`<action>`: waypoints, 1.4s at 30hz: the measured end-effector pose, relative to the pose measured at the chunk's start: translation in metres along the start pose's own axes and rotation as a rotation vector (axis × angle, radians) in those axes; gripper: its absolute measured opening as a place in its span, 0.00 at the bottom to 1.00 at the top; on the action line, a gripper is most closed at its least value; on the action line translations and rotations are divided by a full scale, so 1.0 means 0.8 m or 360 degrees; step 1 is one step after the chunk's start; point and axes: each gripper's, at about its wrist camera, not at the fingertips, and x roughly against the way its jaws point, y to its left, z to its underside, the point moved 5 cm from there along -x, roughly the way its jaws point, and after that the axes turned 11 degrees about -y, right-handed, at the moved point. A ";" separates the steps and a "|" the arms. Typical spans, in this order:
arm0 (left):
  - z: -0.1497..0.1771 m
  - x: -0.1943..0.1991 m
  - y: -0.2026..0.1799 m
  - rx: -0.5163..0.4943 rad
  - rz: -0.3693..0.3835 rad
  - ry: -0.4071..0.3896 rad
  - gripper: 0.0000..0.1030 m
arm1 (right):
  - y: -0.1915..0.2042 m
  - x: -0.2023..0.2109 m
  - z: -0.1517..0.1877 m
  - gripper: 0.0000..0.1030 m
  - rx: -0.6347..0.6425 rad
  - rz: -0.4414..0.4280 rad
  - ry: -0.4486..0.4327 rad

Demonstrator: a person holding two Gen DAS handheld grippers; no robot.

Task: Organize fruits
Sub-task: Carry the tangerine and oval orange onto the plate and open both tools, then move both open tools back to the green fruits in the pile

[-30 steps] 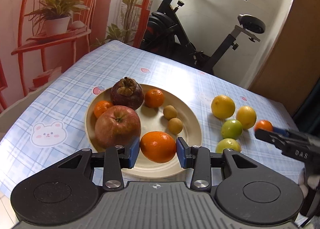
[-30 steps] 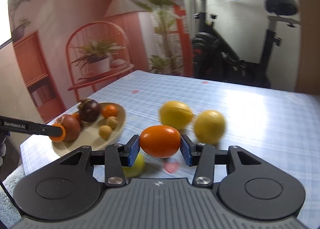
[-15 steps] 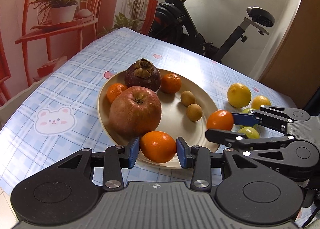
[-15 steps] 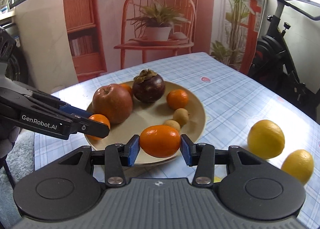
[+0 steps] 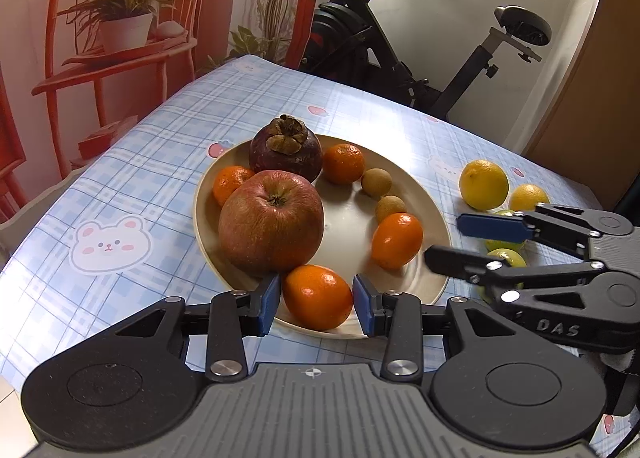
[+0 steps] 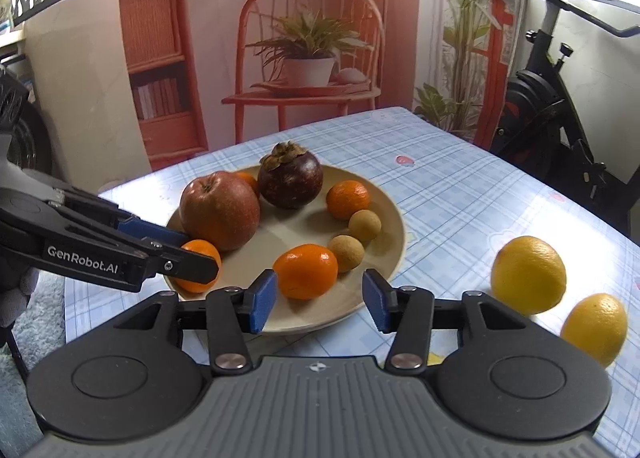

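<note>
A beige plate holds a red apple, a mangosteen, small oranges and two longans. My left gripper is shut on an orange that rests at the plate's near rim. My right gripper has its jaws opening. The orange it brought lies on the plate just ahead of its pads, with a gap beside it. In the left wrist view the right gripper reaches in from the right, its tips next to that orange.
Two lemons lie on the checked tablecloth right of the plate, with green limes partly hidden behind the right gripper. An exercise bike stands past the table's far edge. A plant rack stands at the wall.
My right gripper carried its orange left from the lemons to the plate, set it down and let go. The left gripper stayed at the plate's rim with its orange.
</note>
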 end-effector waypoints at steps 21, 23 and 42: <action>-0.020 0.012 -0.067 -0.0136 0.0059 -0.0064 0.53 | -0.055 0.107 0.052 0.70 -0.0316 0.0272 -0.0241; -0.022 0.011 -0.070 -0.0135 0.0043 -0.0066 0.53 | -0.053 0.102 0.054 0.70 -0.0272 0.0243 -0.0225; -0.023 0.012 -0.071 -0.0131 -0.0088 -0.0142 0.53 | -0.063 0.065 0.051 0.66 -0.0298 0.0119 -0.0173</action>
